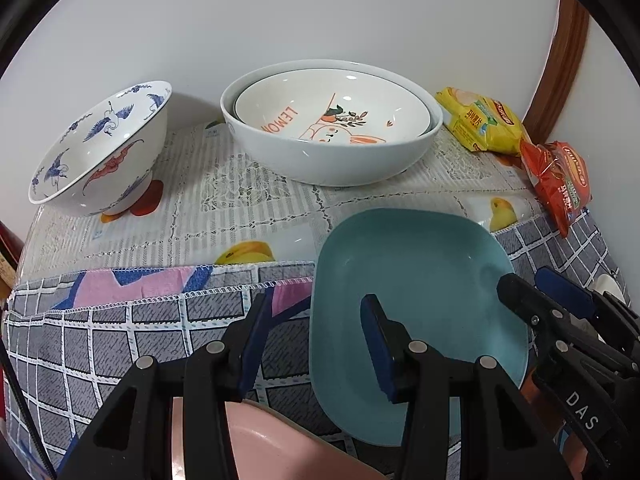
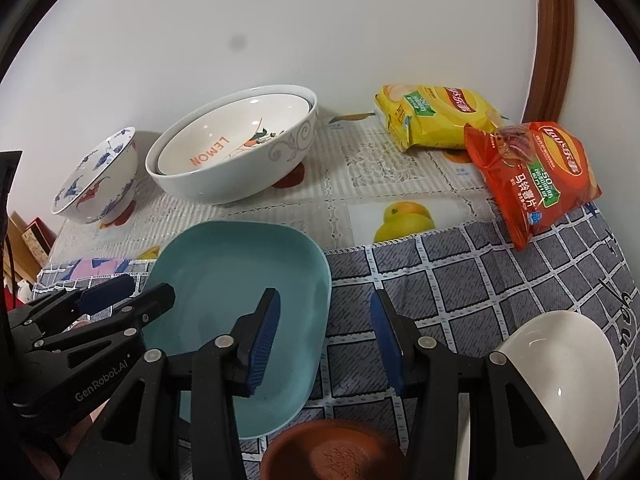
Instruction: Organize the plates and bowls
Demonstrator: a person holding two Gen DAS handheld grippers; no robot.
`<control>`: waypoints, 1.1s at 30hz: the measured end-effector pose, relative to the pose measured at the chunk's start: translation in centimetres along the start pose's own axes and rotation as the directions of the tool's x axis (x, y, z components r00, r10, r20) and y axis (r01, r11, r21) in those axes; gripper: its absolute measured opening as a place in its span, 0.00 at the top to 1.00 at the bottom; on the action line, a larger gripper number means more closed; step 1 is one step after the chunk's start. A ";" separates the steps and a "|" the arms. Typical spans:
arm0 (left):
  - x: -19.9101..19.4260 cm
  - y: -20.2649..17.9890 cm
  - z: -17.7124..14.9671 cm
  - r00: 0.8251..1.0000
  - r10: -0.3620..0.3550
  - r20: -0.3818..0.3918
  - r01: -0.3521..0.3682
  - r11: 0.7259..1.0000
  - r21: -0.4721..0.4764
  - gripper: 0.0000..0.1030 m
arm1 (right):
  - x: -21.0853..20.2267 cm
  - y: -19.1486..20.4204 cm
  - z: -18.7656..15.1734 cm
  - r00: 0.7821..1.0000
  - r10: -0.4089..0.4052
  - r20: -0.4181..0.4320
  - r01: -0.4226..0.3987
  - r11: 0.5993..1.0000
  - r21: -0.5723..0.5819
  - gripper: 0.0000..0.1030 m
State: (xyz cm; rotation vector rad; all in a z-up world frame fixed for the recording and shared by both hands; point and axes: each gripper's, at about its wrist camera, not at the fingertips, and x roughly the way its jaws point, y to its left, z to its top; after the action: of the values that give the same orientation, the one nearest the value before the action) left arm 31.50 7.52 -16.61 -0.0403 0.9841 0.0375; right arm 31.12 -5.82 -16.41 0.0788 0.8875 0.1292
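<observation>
A teal square plate [image 1: 420, 304] [image 2: 240, 292] lies on the checked cloth. My left gripper [image 1: 316, 340] is open, its right finger over the plate's left part, its left finger outside the rim. My right gripper [image 2: 324, 336] is open astride the plate's right rim. A pink plate [image 1: 260, 448] lies below my left gripper. A brown dish [image 2: 336, 452] and a white bowl [image 2: 560, 380] lie near my right gripper. At the back, a "LEMON" bowl [image 1: 332, 112] sits nested in a large white bowl [image 1: 332, 160]. A blue-patterned bowl [image 1: 104, 148] stands at the back left.
A yellow snack bag [image 2: 436, 120] and a red chip bag [image 2: 536, 176] lie at the back right by the white wall. A brown wooden frame [image 2: 552, 40] runs up the right corner. The table's left edge drops off beside some boxes [image 2: 28, 236].
</observation>
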 end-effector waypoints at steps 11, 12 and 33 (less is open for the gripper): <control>0.4 0.1 -0.2 1.000 -0.005 -0.021 0.005 1.000 0.008 0.63 | 1.1 0.2 -0.2 1.000 -0.009 -0.028 0.010 1.000 0.008 0.66; 0.4 0.1 -0.2 1.000 -0.005 -0.022 0.005 1.000 0.009 0.65 | 1.3 0.3 -0.2 0.999 -0.006 -0.036 0.006 1.000 0.009 0.67; 1.6 -0.4 -0.4 0.997 -0.028 -0.072 0.029 0.999 0.014 0.88 | 2.9 0.7 -0.6 0.996 -0.021 -0.090 0.022 1.000 0.004 0.88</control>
State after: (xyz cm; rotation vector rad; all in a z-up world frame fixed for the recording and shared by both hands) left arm 32.06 7.14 -18.17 -0.0424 1.0559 0.0028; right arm 32.42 -4.73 -18.89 0.0687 0.9785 0.1112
